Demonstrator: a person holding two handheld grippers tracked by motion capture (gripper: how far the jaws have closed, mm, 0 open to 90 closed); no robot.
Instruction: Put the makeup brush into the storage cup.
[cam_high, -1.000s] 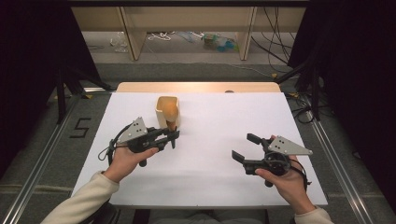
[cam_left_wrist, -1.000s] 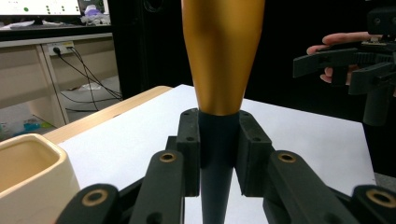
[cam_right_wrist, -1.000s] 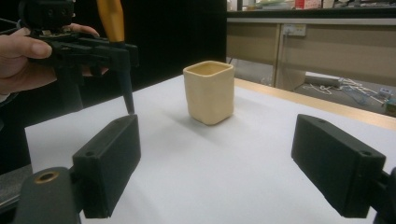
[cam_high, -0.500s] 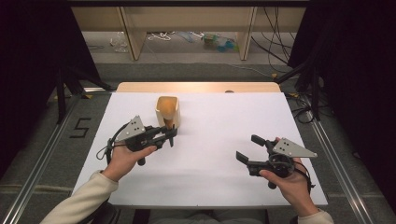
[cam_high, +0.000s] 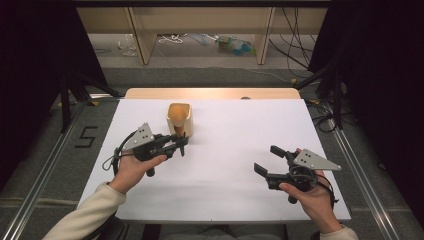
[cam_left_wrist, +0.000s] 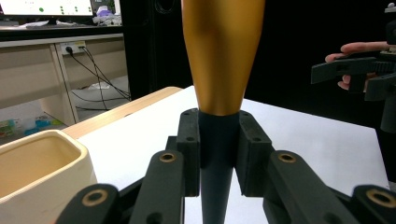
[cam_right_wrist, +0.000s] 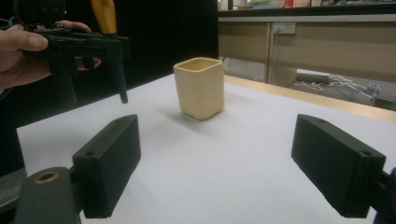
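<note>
Left side of the white table: left gripper held above the surface, near the left edge and toward the far half. Jaws closed tight on a slim utensil with an orange-gold upper part and a dark tapered handle end; looks like a spatula or spoon, kind not certain. In the left gripper view the pads clamp the dark taper just below where the orange part begins, utensil upright, its dark tip pointing down past the jaws. In the right gripper view the tip hangs clear of the table.

Just beside it, toward the far edge and left of centre: cream square-sided cup, upright, mouth open. From above the utensil's orange end overlaps the cup; whether it is over the mouth or just in front, cannot tell.

Handling, as a judgement: utensil light and stiff, smooth finish, so it could swivel or slip in a narrow grip; the dark taper near the colour change seems the right hold. Cup looks ceramic, breakable, steady on its flat base.

Right side: right gripper near the front right corner, jaws spread wide, nothing between the pads, aimed toward the cup, well apart from it.
</note>
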